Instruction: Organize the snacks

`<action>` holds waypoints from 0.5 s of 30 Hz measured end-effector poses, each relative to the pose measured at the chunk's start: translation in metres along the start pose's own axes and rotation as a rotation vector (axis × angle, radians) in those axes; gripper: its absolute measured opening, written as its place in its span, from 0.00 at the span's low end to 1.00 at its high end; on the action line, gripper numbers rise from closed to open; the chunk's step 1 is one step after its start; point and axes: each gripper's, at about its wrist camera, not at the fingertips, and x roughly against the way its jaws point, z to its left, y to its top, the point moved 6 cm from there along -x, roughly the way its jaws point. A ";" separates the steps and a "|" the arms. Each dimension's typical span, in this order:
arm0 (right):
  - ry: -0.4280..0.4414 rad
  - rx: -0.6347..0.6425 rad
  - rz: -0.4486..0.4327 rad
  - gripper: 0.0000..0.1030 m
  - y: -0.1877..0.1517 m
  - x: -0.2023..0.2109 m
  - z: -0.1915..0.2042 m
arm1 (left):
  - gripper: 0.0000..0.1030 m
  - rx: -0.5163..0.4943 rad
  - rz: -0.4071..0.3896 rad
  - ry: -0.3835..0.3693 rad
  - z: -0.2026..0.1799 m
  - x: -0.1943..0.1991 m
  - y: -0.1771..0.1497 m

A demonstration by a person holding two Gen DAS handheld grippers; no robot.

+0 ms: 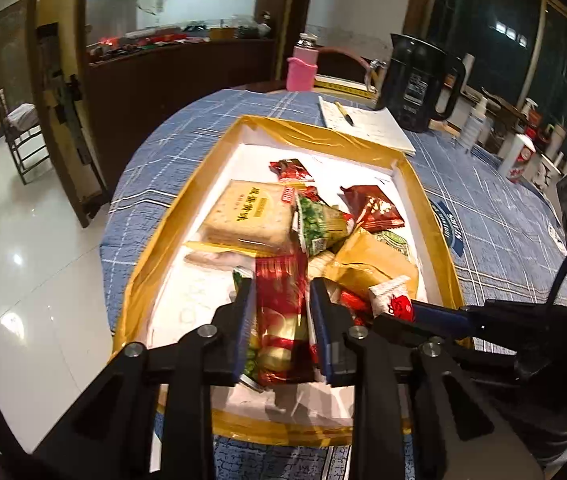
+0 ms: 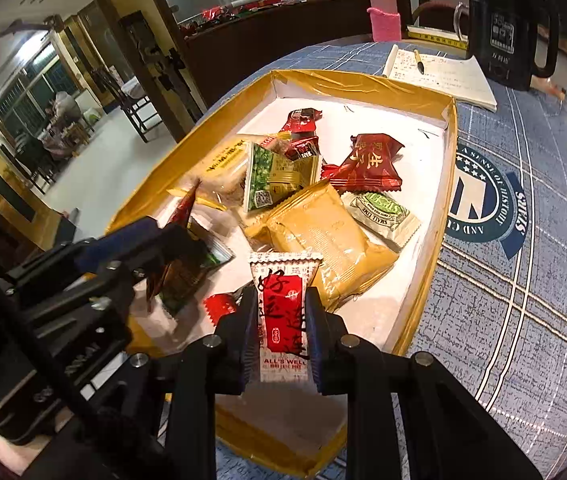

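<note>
A: Tongs, left (image 1: 281, 296): pinching a red-and-gold snack packet (image 1: 281, 312) over the near end of the gold-rimmed tray (image 1: 427, 216); tray sitting on the bench (image 1: 499, 224).

B: Tongs, right (image 2: 281, 304): gripping a white-and-red sachet (image 2: 283, 312), hovering above the same tray; remaining snacks (image 2: 315, 184) lying heaped inside.

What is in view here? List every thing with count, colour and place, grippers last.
box: 1, gold rim, white inside, on the table
tablecloth: 1, blue plaid, under the box
cracker pack: 1, tan, left part of the box
gold packet: 1, middle of the box
dark red packet: 1, far right in the box
green packet: 1, beside the cracker pack
notebook: 1, white, with a pen on it, behind the box
kettle: 1, black, far right
bottle: 1, pink sleeve, far edge
left gripper: shut on a red striped packet
right gripper: shut on a red-and-white packet
</note>
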 end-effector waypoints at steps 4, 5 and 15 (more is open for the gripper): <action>0.002 -0.014 0.000 0.27 0.000 -0.004 -0.001 | 0.58 0.022 -0.039 0.035 0.005 0.010 0.001; 0.013 -0.019 -0.007 0.30 0.000 -0.003 -0.001 | 0.58 0.027 -0.049 0.045 0.006 0.014 0.001; 0.022 -0.022 -0.142 0.33 -0.010 0.042 0.005 | 0.67 0.024 -0.143 0.131 0.001 0.054 -0.003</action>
